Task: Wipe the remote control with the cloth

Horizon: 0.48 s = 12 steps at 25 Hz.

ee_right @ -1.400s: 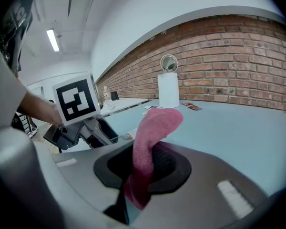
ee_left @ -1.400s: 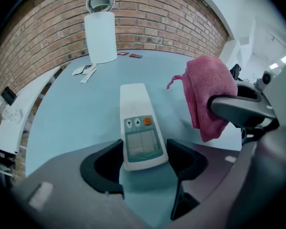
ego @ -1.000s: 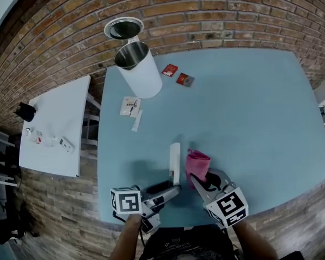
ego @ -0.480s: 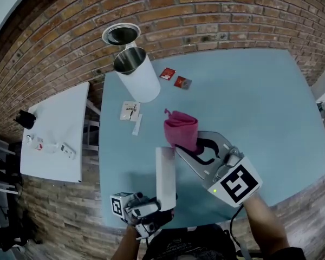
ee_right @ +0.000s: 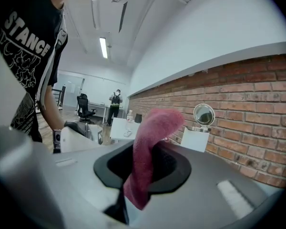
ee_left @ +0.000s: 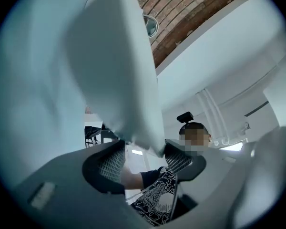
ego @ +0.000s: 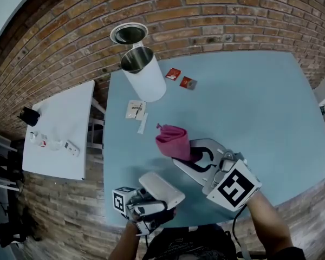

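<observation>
The white remote control [ego: 161,190] is off the blue table [ego: 249,107], tilted, near the bottom of the head view. My left gripper [ego: 156,200] is shut on its lower end, and its jaws have just been closing with the remote between them. In the left gripper view the remote [ee_left: 114,70] fills the upper left and both pads [ee_left: 110,162] press on it. My right gripper [ego: 188,156] is shut on the pink cloth [ego: 173,142], which bunches out just up and right of the remote. In the right gripper view the cloth [ee_right: 150,142] hangs through the right gripper [ee_right: 144,163].
A white cylindrical bin [ego: 146,77] and a round mirror [ego: 129,34] stand at the table's far left. Two red packets [ego: 173,73] and a paper sachet [ego: 134,109] lie near them. A white side table [ego: 59,129] with small items is on the left, before a brick wall.
Both grippers have risen off the table. The left one lifted the remote and tipped it over. The right one carried the cloth up and now holds it close above the remote.
</observation>
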Each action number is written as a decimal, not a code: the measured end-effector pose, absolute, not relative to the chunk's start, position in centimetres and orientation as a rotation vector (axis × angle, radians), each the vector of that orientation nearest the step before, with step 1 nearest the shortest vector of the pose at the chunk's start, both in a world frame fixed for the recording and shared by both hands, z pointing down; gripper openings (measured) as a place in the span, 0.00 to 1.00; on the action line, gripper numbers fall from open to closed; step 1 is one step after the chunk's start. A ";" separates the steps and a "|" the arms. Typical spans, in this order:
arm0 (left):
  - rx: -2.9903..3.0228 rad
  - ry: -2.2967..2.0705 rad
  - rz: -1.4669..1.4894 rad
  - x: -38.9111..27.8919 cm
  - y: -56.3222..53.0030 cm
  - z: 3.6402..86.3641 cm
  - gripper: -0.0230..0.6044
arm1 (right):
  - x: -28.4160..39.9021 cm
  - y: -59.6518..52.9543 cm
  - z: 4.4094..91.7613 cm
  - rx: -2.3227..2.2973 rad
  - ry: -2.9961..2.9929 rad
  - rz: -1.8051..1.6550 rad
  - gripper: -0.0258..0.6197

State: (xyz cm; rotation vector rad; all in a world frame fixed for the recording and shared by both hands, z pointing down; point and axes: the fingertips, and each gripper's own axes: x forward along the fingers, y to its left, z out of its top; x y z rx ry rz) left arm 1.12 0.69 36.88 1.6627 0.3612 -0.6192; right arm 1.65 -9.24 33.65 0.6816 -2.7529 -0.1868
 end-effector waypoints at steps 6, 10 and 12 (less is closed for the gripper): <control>1.696 0.197 -0.453 1.7 -0.2 41.0 0.21 | 0.5 -8.1 35.7 0.644 -2.721 -0.141 0.16; 1.725 0.132 -0.247 2.8 1.3 44.3 0.21 | -0.4 -7.1 36.9 0.577 -2.705 -0.114 0.16; 1.772 0.104 -0.082 3.6 2.5 45.9 0.20 | -1.5 -6.7 36.7 0.515 -2.748 -0.031 0.16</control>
